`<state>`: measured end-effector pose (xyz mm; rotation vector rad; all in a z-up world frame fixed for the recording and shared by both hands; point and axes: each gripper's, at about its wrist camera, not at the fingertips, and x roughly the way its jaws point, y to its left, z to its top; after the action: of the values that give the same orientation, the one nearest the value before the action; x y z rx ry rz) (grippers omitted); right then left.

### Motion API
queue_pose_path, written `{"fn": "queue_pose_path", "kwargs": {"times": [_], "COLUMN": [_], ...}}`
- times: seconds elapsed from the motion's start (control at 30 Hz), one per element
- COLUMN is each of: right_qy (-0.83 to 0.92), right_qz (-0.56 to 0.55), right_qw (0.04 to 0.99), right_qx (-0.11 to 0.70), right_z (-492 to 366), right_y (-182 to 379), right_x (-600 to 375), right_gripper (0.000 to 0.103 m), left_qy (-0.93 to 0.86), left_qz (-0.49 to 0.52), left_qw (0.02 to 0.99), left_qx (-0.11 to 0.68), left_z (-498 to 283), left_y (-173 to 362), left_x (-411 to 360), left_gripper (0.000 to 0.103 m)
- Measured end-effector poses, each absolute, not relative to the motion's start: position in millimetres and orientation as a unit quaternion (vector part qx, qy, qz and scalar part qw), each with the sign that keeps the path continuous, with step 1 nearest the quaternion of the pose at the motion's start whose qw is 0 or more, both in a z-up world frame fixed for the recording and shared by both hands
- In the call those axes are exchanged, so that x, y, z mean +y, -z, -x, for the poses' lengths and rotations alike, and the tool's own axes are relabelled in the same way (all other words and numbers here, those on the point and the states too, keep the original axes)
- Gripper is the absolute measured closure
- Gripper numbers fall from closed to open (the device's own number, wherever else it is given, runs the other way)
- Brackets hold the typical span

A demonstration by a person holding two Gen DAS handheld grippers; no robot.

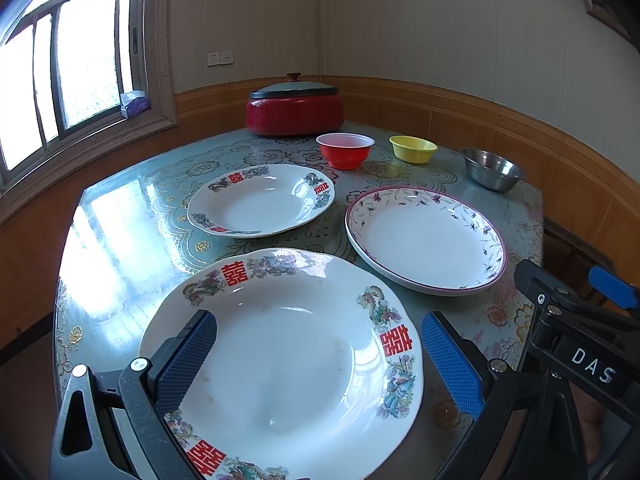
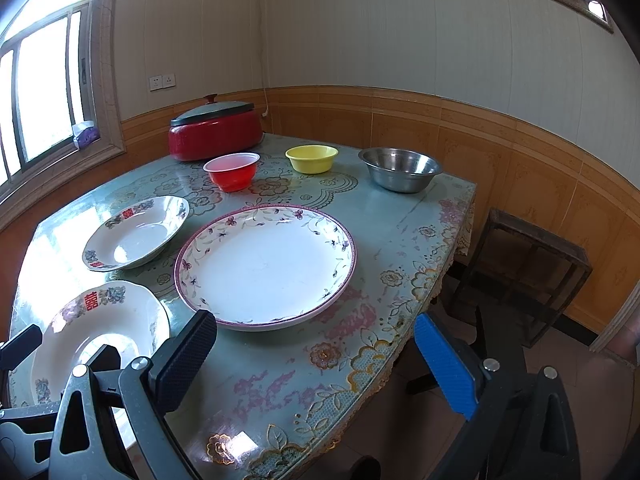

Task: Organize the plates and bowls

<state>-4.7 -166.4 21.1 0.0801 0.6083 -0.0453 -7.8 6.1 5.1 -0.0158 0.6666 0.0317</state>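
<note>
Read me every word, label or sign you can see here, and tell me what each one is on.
"DAS": white letters on the right gripper's black body; it may run on out of view.
"囍": red double-happiness sign, repeated on the rim of the near plate.
"囍": same sign on the smaller far plate.
Tissue box on the windowsill: print too blurred.

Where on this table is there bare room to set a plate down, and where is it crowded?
Free: the near right corner of the table, in front of the purple-rimmed plate, and the sunlit left edge beside the small plate. Crowded: the far side, where the red bowl, yellow bowl and steel bowl line up.
</note>
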Motion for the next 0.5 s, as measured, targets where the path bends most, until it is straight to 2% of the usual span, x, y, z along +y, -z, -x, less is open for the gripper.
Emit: {"fn": "queue_pose_path", "kwargs": {"times": [0.5], "right_qy": [0.013], "right_qz": [-0.038], "right_qw": [0.952], "right_qx": [0.304], "right_z": [-0.8], "right_y": [-19.5], "right_x": [-163.8], "right_gripper": [0.002], "left_qy": [-0.019], "left_qz": [0.009], "left_qw": [0.944], "left_qx": [0.329], "left_z": [7.0], "left_y": [-4.5], "left_x": [8.3], "left_gripper": [0.000]}}
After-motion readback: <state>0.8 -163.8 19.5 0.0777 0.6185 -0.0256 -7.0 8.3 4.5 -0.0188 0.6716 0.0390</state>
